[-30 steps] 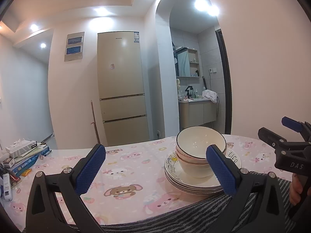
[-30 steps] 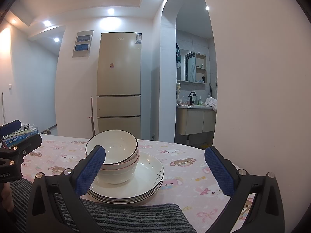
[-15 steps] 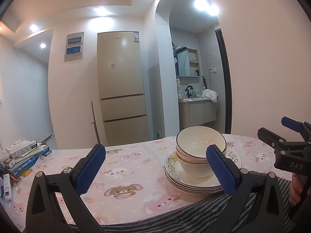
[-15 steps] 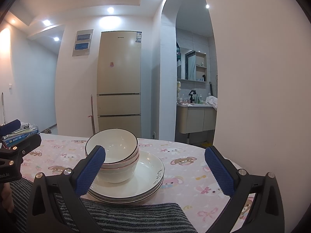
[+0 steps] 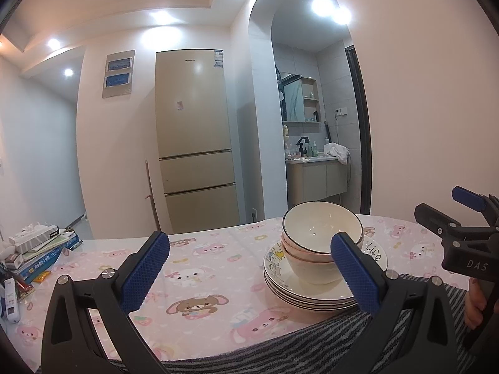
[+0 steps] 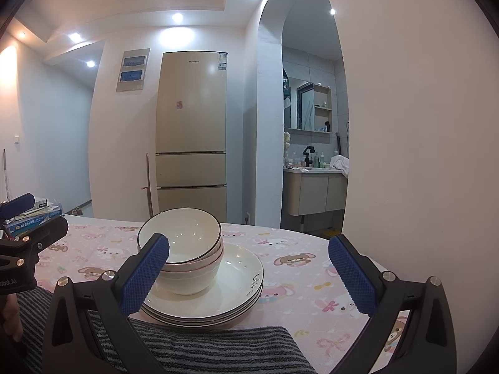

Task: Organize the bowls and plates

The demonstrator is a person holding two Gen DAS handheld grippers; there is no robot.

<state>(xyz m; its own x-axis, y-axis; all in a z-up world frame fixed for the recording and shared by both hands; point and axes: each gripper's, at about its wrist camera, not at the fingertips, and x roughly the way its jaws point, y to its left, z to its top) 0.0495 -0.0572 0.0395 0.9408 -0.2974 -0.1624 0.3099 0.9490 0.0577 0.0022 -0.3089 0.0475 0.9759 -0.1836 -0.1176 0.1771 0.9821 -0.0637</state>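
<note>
Cream bowls [image 5: 318, 240] [image 6: 187, 249] with dark rims are nested in one stack on a pile of cream plates [image 5: 305, 293] [image 6: 237, 283]. The pile rests on the pink cartoon tablecloth [image 5: 199, 268] [image 6: 299, 268]. My left gripper [image 5: 249, 271] is open and empty, held near the table's front edge to the left of the dishes. My right gripper [image 6: 249, 274] is open and empty too, with the pile just ahead of its left finger [image 6: 146, 268]. Each gripper shows at the side of the other's view: the right gripper [image 5: 464, 215], the left gripper [image 6: 21, 218].
A grey striped cloth [image 5: 312, 339] [image 6: 202, 346] covers the table's near edge under both grippers. Books and a tissue box [image 5: 40, 243] are piled at the far left, with a remote [image 5: 11, 299] beside them. A hand [image 5: 474, 302] holds the right gripper. Behind stands a tall beige fridge [image 5: 193, 143].
</note>
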